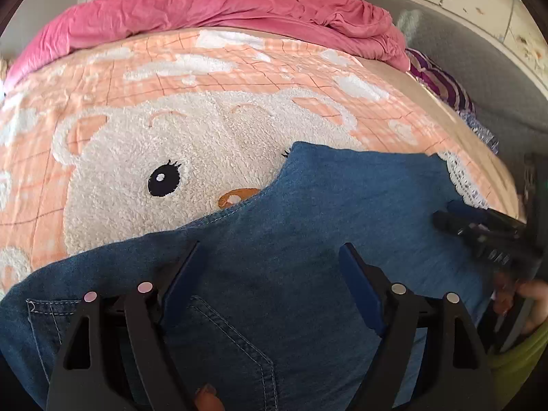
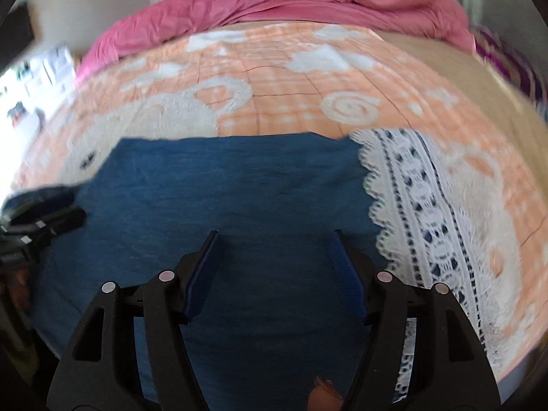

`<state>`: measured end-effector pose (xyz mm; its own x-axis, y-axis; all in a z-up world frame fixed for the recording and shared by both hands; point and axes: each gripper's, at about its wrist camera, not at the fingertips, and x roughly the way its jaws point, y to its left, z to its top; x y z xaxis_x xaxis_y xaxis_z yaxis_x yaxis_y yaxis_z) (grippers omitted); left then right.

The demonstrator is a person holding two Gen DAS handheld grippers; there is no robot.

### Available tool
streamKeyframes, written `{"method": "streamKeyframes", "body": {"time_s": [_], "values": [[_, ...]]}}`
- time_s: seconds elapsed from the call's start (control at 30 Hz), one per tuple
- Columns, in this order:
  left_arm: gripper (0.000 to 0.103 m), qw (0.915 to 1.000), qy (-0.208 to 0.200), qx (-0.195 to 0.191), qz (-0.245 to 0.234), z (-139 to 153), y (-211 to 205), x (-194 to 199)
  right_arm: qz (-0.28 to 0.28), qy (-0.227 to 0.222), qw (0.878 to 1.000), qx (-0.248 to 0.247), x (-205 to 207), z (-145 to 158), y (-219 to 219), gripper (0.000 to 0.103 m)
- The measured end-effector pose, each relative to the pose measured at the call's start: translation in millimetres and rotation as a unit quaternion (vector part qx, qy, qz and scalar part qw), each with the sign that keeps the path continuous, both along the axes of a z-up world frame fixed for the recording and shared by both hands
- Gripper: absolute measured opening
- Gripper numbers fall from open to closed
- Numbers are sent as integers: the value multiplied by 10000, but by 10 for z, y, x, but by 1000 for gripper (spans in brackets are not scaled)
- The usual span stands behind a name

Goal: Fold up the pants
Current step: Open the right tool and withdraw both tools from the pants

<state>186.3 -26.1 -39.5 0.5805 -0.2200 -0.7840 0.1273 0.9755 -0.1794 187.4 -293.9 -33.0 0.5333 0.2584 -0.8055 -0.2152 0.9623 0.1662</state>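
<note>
**Denim pants lying on the bed, both tongs spread above them**

Blue denim pants (image 1: 308,239) are lying flat across the near part of the bed, resting on an orange plush blanket (image 1: 205,68) with a big white bear face sewn into it. In the left wrist view a stitched back pocket (image 1: 236,342) is showing at the near edge, just below the left tongs (image 1: 272,251). Those tongs are hanging over the denim with their blue-padded jaws spread wide and nothing between them. A fingertip is peeking in at the bottom of that view.

Over on the right, the right tongs (image 2: 275,234) are also standing open above the smooth blue cloth, gripping nothing. Just beside them a band of white lace trim (image 2: 421,205) is running along the right edge of the pants, lying on the blanket. Each pair of tongs is showing at the edge of the other's view, both over the denim and well apart.

At the far side of the bed a crumpled pink cover (image 1: 222,10) is bunching up, and a purple striped cloth (image 1: 441,82) is sitting past its right end.
</note>
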Motion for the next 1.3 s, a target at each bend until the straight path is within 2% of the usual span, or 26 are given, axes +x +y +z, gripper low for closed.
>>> {"method": "streamKeyframes", "body": {"time_s": [0.1,0.2,0.33,0.5,0.67,0.9,1.13,1.3], "values": [[81,9998,-36,175,-30,17,-40,-13,-71,13,9997,228,7,-7,-72,57],[84,9998,-45,177,-34,24,-35,-30,-137,-135,9994,296,-49,50,-80,57],[90,9999,-60,141,-66,41,-67,-78,-385,-379,9955,773,-269,214,-255,65],[92,9998,-22,-135,-169,83,-91,-167,-724,-671,9907,940,-559,433,-539,75],[95,9994,-89,-130,-320,158,-128,-323,-1021,-733,9889,787,-735,489,-769,80],[97,9953,-610,-222,-717,405,-300,-554,-1352,-764,9869,442,-1000,515,-1021,87],[98,9924,-740,-225,-953,470,-486,-709,-1546,-655,9839,612,-1158,414,-1212,89],[98,9907,-685,-193,-1158,534,-692,-682,-1515,-618,9831,815,-1161,345,-1262,90]]}}
